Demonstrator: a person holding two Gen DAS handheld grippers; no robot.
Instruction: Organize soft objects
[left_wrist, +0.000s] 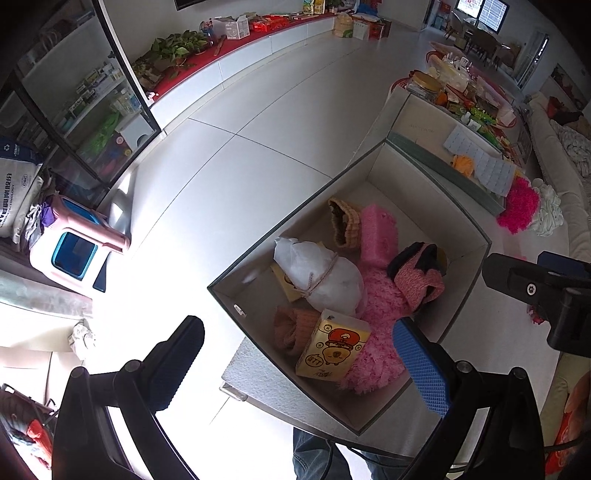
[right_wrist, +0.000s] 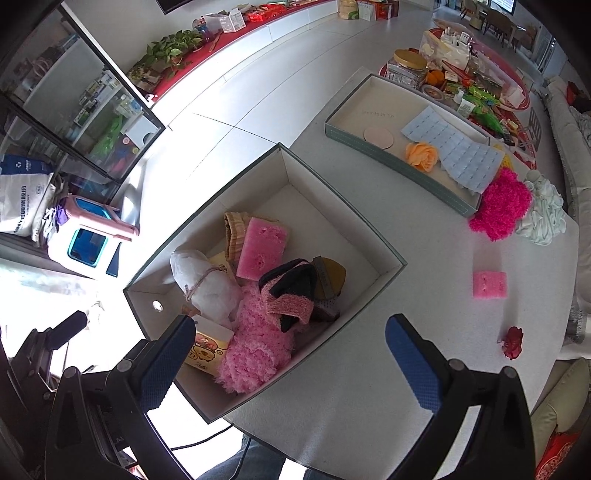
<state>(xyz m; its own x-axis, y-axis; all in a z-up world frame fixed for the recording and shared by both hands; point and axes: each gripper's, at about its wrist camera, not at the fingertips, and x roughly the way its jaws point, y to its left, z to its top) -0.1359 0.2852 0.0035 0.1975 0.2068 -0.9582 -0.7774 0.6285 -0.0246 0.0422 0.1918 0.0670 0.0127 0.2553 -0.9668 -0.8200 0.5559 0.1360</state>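
Note:
A grey open box (left_wrist: 373, 158) (right_wrist: 284, 158) on the white table holds soft things: a pink sponge (right_wrist: 261, 248), a white tied bag (right_wrist: 207, 284), a fluffy pink cloth (right_wrist: 255, 347), a pink-and-black knit piece (right_wrist: 291, 291), a woven pouch (right_wrist: 234, 230) and a yellow cartoon tissue pack (left_wrist: 330, 349). My left gripper (left_wrist: 295, 362) is open and empty above the box's near end. My right gripper (right_wrist: 291, 354) is open and empty over the box's near right corner. On the table lie a second pink sponge (right_wrist: 489, 284), a magenta fluffy cloth (right_wrist: 502, 205), a pale cloth (right_wrist: 543, 214) and a red flower (right_wrist: 512, 341).
A shallow grey tray (right_wrist: 354, 138) at the back holds an orange flower (right_wrist: 421, 155), a round pad and a blue sheet. Behind it stands a red tray of snacks and jars (right_wrist: 461, 74). A pink stool (right_wrist: 92, 236) and glass cabinet stand on the floor at left. A sofa runs along the right.

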